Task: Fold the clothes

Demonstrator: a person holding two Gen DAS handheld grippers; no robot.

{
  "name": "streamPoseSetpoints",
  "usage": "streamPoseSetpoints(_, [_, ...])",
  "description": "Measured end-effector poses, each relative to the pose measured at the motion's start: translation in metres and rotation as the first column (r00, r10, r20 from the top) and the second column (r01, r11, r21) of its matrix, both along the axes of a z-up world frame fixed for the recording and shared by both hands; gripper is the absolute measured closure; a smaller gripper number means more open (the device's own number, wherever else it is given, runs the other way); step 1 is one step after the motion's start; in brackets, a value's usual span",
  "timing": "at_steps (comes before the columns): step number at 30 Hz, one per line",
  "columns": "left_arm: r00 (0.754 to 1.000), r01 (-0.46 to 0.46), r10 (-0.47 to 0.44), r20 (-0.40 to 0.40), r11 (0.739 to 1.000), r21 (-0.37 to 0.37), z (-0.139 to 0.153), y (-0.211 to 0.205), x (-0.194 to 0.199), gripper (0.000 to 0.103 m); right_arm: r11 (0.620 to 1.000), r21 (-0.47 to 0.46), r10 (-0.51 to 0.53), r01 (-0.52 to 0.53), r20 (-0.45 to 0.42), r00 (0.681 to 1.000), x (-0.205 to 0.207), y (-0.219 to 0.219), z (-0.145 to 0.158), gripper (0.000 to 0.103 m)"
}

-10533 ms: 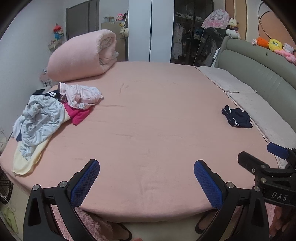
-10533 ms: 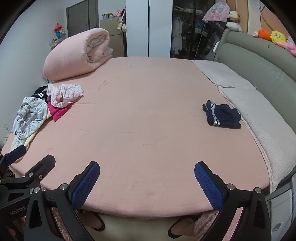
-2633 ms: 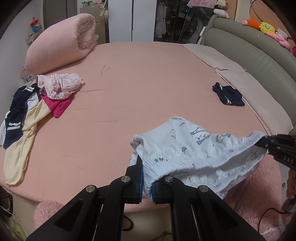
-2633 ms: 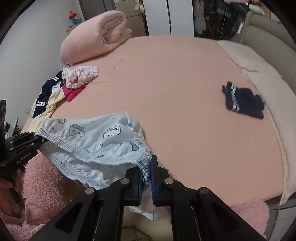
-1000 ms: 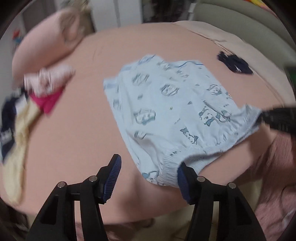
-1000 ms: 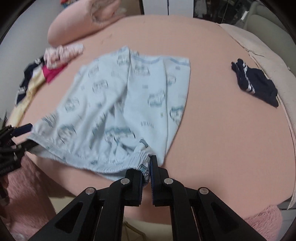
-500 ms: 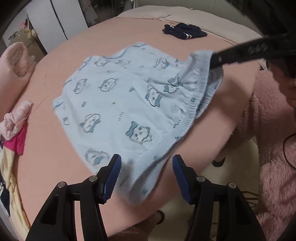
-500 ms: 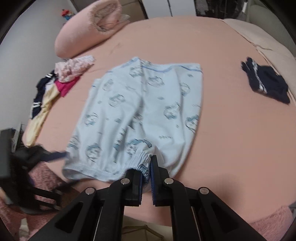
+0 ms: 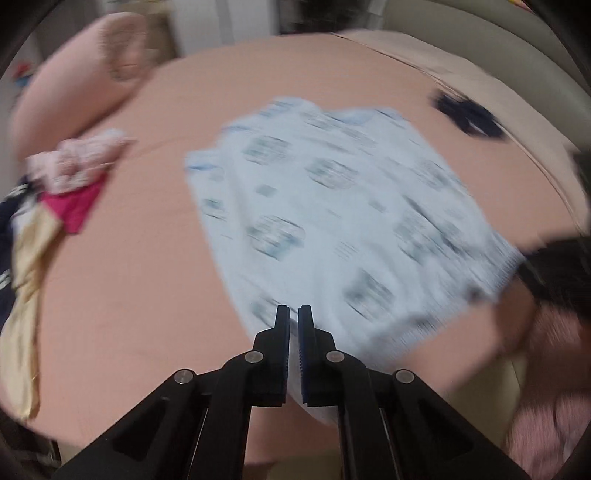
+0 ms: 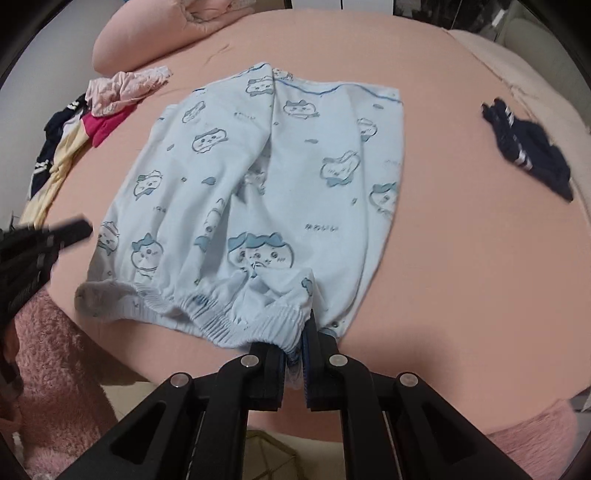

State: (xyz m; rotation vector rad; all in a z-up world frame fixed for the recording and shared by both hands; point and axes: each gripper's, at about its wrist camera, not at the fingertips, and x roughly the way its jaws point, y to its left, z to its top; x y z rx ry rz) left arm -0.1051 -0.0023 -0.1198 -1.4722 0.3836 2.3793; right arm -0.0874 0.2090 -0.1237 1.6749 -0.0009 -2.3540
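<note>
Light-blue cartoon-print shorts (image 10: 258, 177) lie spread on the pink bed (image 10: 461, 258), their elastic waistband towards me at the bed's near edge. My right gripper (image 10: 294, 350) is shut on the right end of that waistband. It is only a dark blur (image 9: 546, 258) in the left wrist view. That view is smeared, and in it the shorts (image 9: 332, 206) fill the middle. My left gripper (image 9: 293, 317) is at their near left edge, its jaws closing and almost together, with pale cloth showing in the slit. In the right wrist view the left gripper (image 10: 79, 229) touches the shorts' left side.
A navy garment (image 10: 528, 155) lies at the right of the bed. A heap of pink, magenta, cream and navy clothes (image 10: 110, 96) sits at the left. A rolled pink quilt (image 10: 155, 33) lies at the back. Pink fluffy fabric (image 10: 48, 350) is below the near edge.
The left jaws went from wide open to nearly together at the shorts' left edge. The right gripper kept its hold on the waistband, and the shorts now lie flatter on the bed.
</note>
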Motion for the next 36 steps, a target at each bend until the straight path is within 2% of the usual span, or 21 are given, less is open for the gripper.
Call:
streamPoseSetpoints(3, [0.994,0.106,-0.109,-0.012,0.987,-0.119,-0.015,0.022,0.012,0.097,0.995,-0.088,-0.044,0.042,-0.018,0.999,-0.006,0.006,0.013,0.097])
streamPoseSetpoints(6, [0.989,0.148,-0.145,0.04,0.985,-0.09,-0.026,0.034,0.007,0.096,0.992,-0.111,-0.06,0.056,-0.032,0.998,-0.01,0.011,0.023,0.097])
streamPoseSetpoints(8, [0.987,0.161,-0.159,0.029,0.984,-0.074,-0.022,0.039,0.006,0.096,0.99,-0.121,-0.075,0.071,-0.032,0.997,-0.01,0.016,0.028,0.097])
streamPoseSetpoints(11, [0.984,0.181,-0.181,0.007,0.983,0.011,-0.004,0.039,0.008,0.094,0.988,-0.13,-0.093,0.088,-0.036,0.995,-0.008,0.024,0.032,0.097])
streamPoseSetpoints(12, [0.981,0.193,-0.193,0.004,0.981,0.033,0.0,0.038,0.009,0.087,0.987,-0.131,-0.099,0.094,-0.038,0.994,-0.008,0.026,0.033,0.097])
streamPoseSetpoints(13, [0.978,0.208,-0.209,0.004,0.977,0.054,0.003,0.038,0.01,0.071,0.986,-0.133,-0.105,0.099,-0.039,0.994,-0.008,0.028,0.033,0.097])
streamPoseSetpoints(15, [0.966,0.256,-0.259,0.027,0.964,0.079,-0.001,0.039,0.012,0.046,0.982,-0.158,-0.113,0.107,-0.03,0.993,-0.011,0.032,0.031,0.097])
streamPoseSetpoints(16, [0.96,0.275,-0.279,0.036,0.959,0.073,-0.005,0.04,0.012,0.046,0.98,-0.165,-0.114,0.108,-0.027,0.993,-0.011,0.032,0.031,0.097])
streamPoseSetpoints(19, [0.962,0.273,-0.273,0.009,0.961,-0.036,-0.014,0.048,0.012,0.048,0.979,-0.175,-0.11,0.103,-0.029,0.994,-0.012,0.029,0.033,0.097])
streamPoseSetpoints(20, [0.965,0.262,-0.261,0.023,0.964,-0.048,-0.022,0.05,0.003,0.051,0.979,-0.177,-0.108,0.101,-0.033,0.994,-0.012,0.028,0.034,0.097])
streamPoseSetpoints(21, [0.969,0.24,-0.236,0.071,0.969,-0.053,-0.033,0.051,-0.006,0.053,0.978,-0.186,-0.103,0.094,-0.04,0.994,-0.012,0.027,0.035,0.097])
streamPoseSetpoints(22, [0.973,0.209,-0.202,0.115,0.977,-0.05,-0.042,0.05,-0.015,0.052,0.976,-0.197,-0.102,0.092,-0.044,0.994,-0.011,0.026,0.036,0.097])
streamPoseSetpoints(23, [0.979,0.166,-0.162,0.12,0.986,-0.026,-0.043,0.048,-0.021,0.053,0.974,-0.206,-0.104,0.093,-0.042,0.994,-0.011,0.026,0.035,0.097])
streamPoseSetpoints(24, [0.986,0.125,-0.124,0.11,0.992,-0.008,-0.041,0.044,-0.025,0.066,0.972,-0.212,-0.108,0.098,-0.034,0.994,-0.011,0.025,0.034,0.097])
streamPoseSetpoints(25, [0.994,0.087,-0.086,0.067,0.996,0.0,-0.032,0.038,-0.025,0.088,0.972,-0.214,-0.11,0.102,-0.028,0.993,-0.011,0.025,0.033,0.097])
streamPoseSetpoints(26, [0.999,0.048,-0.048,0.024,0.999,0.009,-0.024,0.032,-0.026,0.093,0.975,-0.199,-0.108,0.101,-0.028,0.994,-0.01,0.023,0.033,0.097])
streamPoseSetpoints(29, [0.997,-0.054,0.057,-0.046,0.996,0.078,-0.001,0.01,-0.024,0.097,0.991,-0.126,-0.055,0.051,-0.023,0.998,-0.007,0.01,0.024,0.097])
streamPoseSetpoints(32, [0.984,-0.134,0.145,-0.104,0.985,0.11,0.019,-0.007,-0.017,0.097,0.999,-0.028,0.017,-0.017,-0.002,1.0,-0.004,-0.01,0.006,0.095])
streamPoseSetpoints(33, [0.978,-0.152,0.166,-0.122,0.982,0.114,0.024,-0.011,-0.014,0.098,1.0,0.009,0.029,-0.029,0.0,1.0,-0.003,-0.015,0.0,0.087])
streamPoseSetpoints(35, [0.969,-0.18,0.195,-0.155,0.978,0.103,0.029,-0.014,0.0,0.098,0.997,0.076,0.036,-0.035,-0.019,0.999,0.001,-0.024,-0.005,0.078])
streamPoseSetpoints(36, [0.965,-0.195,0.208,-0.16,0.976,0.094,0.029,-0.017,0.005,0.097,0.993,0.109,0.04,-0.037,-0.029,0.999,0.003,-0.029,-0.007,0.078])
